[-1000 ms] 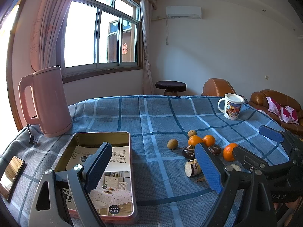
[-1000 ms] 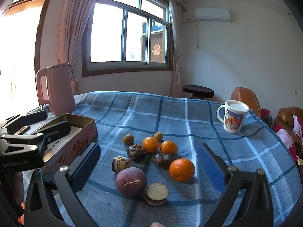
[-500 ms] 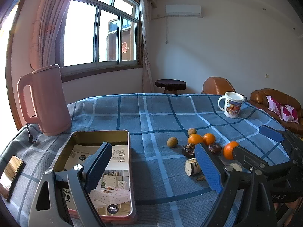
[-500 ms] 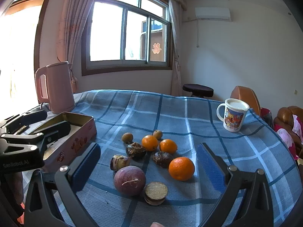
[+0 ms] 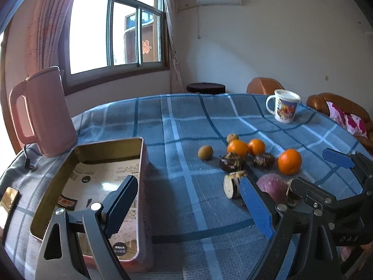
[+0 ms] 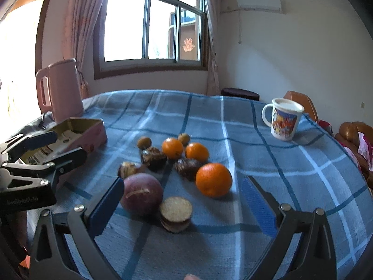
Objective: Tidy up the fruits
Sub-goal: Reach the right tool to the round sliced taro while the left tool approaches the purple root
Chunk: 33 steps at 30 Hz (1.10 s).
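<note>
Two grippers are held wide apart, nothing clasped. Right gripper (image 6: 181,207) is poised low over the blue checked tablecloth (image 6: 256,140); a purple passion fruit (image 6: 141,193) lies just beside its left finger, a cut fruit slice (image 6: 176,213) between the fingers, a large orange (image 6: 213,179) just behind. Left gripper (image 5: 188,207) is positioned beside the open tin (image 5: 137,154). Farther back, two smaller oranges (image 6: 184,150), dark fruit pieces and two small brown fruits are clustered. Mug (image 6: 283,122) and pink kettle (image 6: 63,88) are seen near the far edge.
</note>
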{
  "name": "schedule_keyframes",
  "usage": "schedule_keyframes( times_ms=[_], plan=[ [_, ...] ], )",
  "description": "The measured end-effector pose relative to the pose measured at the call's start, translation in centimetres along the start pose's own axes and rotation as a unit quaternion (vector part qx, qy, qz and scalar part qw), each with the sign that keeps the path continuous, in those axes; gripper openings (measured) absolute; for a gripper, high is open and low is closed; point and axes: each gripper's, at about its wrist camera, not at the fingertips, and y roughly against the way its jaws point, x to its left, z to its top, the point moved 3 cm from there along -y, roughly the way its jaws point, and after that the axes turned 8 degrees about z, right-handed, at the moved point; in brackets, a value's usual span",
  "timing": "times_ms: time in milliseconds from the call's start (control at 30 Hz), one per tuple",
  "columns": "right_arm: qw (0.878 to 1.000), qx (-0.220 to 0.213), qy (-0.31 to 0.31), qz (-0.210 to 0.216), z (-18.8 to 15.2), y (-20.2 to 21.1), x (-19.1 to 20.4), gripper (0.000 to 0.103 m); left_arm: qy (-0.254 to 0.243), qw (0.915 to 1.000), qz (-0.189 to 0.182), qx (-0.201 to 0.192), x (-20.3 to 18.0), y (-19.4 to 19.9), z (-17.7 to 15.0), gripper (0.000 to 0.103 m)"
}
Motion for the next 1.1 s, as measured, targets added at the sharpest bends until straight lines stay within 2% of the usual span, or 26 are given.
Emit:
schedule_keyframes(
  times_ms=[100,167,333,433,633,667,700,733,833,1000,1100],
  plan=[
    [1.000,0.023,-0.001,0.005,-0.5,-0.7,-0.3,0.085,0.001,1.0000,-0.001,0.005,-0.1,-0.3,-0.2,0.090],
    [0.999,0.032,-0.002,0.011,-0.6,-1.0,-0.3,0.082,0.004,0.9999,-0.005,0.009,-0.1,-0.4,-0.2,0.090],
    [0.999,0.045,0.003,0.022,-0.7,-1.1,-0.3,0.081,0.001,0.9997,-0.022,0.012,-0.9,-0.3,-0.4,0.090],
    [0.998,0.043,-0.007,0.034,-0.9,-0.9,-0.7,0.076,-0.003,0.9996,-0.025,0.014,-1.2,-0.3,-0.5,0.090],
    [0.996,0.070,0.017,0.051,-1.2,-1.2,-0.3,0.074,-0.005,0.9993,-0.034,0.017,-1.7,-0.4,-0.5,0.090],
    [0.996,0.071,0.013,0.055,-1.2,-1.2,-0.5,0.072,-0.006,0.9992,-0.036,0.018,-1.8,-0.4,-0.5,0.090],
    [0.996,0.071,0.002,0.060,-1.2,-1.1,-0.9,0.063,-0.007,0.9991,-0.036,0.018,-1.9,-0.4,-0.5,0.090],
    [0.996,0.070,-0.007,0.062,-1.3,-1.0,-1.3,0.059,-0.007,0.9992,-0.035,0.018,-1.8,-0.4,-0.5,0.090],
    [0.995,0.073,-0.030,0.063,-1.4,-1.0,-2.6,0.061,-0.003,0.9991,-0.037,0.019,-1.8,-0.4,-0.5,0.090],
    [0.993,0.101,-0.012,0.067,-1.5,-1.7,-1.3,0.059,-0.012,0.9989,-0.042,0.019,-2.4,-0.4,-0.5,0.090],
    [0.993,0.098,-0.007,0.065,-1.5,-2.0,-1.1,0.058,-0.018,0.9984,-0.050,0.019,-3.0,-0.2,-0.4,0.090]
  ],
)
